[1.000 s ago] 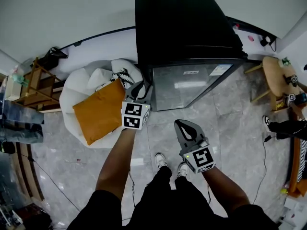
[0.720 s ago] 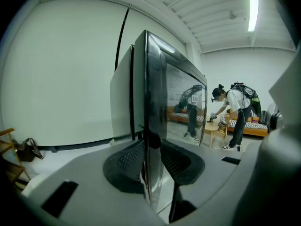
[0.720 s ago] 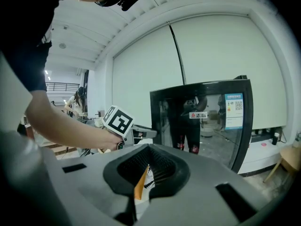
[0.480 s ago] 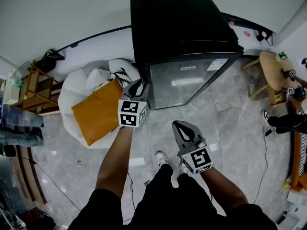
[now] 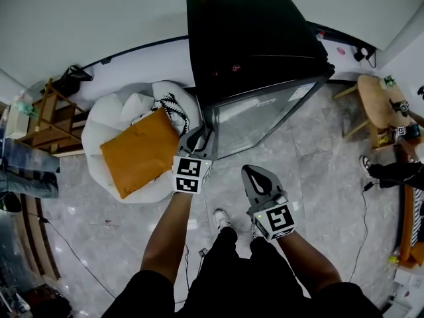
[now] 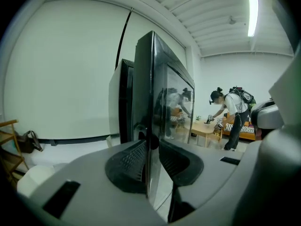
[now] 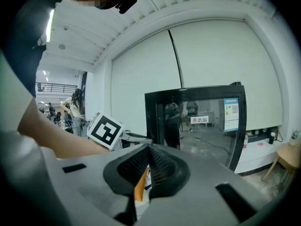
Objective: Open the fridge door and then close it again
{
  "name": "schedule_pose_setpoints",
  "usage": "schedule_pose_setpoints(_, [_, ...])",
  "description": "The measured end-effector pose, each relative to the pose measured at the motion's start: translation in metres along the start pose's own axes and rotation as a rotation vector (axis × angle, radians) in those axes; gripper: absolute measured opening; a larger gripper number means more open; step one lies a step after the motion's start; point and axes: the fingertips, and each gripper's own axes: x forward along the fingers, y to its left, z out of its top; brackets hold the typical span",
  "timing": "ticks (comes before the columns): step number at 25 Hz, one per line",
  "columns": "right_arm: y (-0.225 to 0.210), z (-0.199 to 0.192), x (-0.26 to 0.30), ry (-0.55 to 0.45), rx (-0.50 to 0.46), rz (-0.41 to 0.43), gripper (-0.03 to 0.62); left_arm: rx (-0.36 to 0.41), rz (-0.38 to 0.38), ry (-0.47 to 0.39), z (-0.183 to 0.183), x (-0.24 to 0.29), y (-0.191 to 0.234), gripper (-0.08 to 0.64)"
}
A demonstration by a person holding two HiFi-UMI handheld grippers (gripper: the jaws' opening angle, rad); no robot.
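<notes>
My left tool (image 5: 200, 136) sits in the middle of the head view, at the left free edge of the glass door (image 5: 260, 114) of the tall black fridge (image 5: 258, 38). In the left gripper view that edge runs upright between the two dark ribbed pads (image 6: 129, 161). The jaws have just been closing, and the pads now sit against the door on both sides, so I have hold of the door's edge.

The fridge fills the upper middle of the head view, backed against the pale wall. Its door stands ajar: it meets the cabinet at the right end and is swung out from it at the left end, where my tool is. The left gripper view shows a dark gap between door and cabinet.

My right tool (image 5: 255, 175) hangs lower and to the right of centre, over the grey marbled floor tiles (image 5: 318, 158), apart from the fridge. Its jaws meet at the tips with nothing between them.

Left of the fridge, an orange square cushion (image 5: 142, 152) lies on a white beanbag (image 5: 112, 121). A wooden shelf unit (image 5: 50, 118) is at the far left edge. A round wooden bench (image 5: 377, 101) stands at the right edge.
</notes>
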Motion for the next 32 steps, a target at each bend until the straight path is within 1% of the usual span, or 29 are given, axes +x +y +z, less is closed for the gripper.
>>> schedule_pose_setpoints(5, [-0.005,-0.006,-0.018,0.018,0.003,-0.020,0.017,-0.003,0.006,-0.001,-0.005,-0.012,-0.018,0.097])
schedule_pose_setpoints(10, [-0.002,-0.009,-0.039,0.004,0.018,0.000,0.017,-0.005,0.026,0.004,-0.013,-0.027,-0.038,0.092])
schedule_pose_setpoints(18, [-0.007,-0.019,-0.074,0.016,0.016,0.016,0.017,-0.027,0.069,0.021,-0.019,-0.045,-0.067,0.088])
schedule_pose_setpoints(24, [-0.017,-0.021,-0.104,0.011,-0.022,0.034,0.017,-0.046,0.122,0.023,-0.021,-0.053,-0.087,0.086])
schedule_pose_setpoints(27, [-0.023,-0.027,-0.121,0.021,-0.014,0.043,0.017,-0.044,0.133,0.036,-0.024,-0.058,-0.102,0.084])
schedule_pose_setpoints(32, [-0.031,-0.027,-0.142,0.000,-0.009,0.058,0.017,-0.053,0.152,0.050,-0.028,-0.064,-0.126,0.078])
